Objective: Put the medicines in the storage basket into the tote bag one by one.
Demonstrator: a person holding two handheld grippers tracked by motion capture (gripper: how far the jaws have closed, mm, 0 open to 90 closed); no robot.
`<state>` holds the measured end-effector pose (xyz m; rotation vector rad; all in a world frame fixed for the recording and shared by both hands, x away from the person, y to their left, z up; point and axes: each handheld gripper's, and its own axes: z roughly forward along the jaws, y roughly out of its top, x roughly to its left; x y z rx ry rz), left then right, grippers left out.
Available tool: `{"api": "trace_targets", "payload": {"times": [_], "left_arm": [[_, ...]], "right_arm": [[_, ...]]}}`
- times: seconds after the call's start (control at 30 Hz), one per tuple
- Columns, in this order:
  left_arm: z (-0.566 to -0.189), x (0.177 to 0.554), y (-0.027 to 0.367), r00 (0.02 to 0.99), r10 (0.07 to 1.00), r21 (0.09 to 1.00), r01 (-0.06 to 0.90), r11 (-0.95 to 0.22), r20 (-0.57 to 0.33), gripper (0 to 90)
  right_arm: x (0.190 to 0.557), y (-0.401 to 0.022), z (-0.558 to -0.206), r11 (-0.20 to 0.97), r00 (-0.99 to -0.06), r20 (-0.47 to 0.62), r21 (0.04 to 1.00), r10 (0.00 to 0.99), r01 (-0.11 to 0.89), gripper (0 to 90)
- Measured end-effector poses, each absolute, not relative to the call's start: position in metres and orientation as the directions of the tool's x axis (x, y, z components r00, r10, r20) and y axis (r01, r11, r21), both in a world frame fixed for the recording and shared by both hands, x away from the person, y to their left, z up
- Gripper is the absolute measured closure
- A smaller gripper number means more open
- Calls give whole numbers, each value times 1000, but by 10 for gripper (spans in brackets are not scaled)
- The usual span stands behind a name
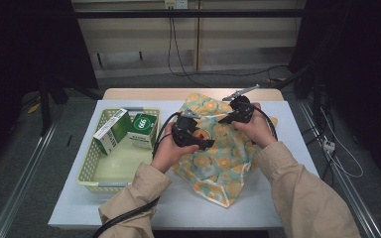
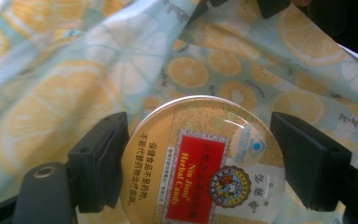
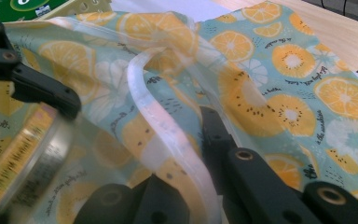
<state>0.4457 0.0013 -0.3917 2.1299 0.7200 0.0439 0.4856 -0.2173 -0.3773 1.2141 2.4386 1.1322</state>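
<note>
At the left of the high view, two green-and-white boxes are seen propped in a pale lattice basket. The round herbal-candy tin is clamped between the spread jaws of the left gripper, over the mouth of the lemon-print bag; its label is readable in the left gripper view, its lower edge cut off. The bag's translucent rim is pinched by the pressed-together right gripper.
</note>
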Motion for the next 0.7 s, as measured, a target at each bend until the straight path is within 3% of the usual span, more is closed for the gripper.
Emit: {"api": "trace_targets", "payload": {"times": [0.33,0.7], "left_arm": [[-412,462,-2,793,574,732,512,-450,-202,214],[-408,462,1,788,587,734,508,-452,-184,214]], "right_arm": [[482,-216,-374,373,-650,165,704,742,604,891],[481,-218,-373,370,-650,168,706,741,604,891]]}}
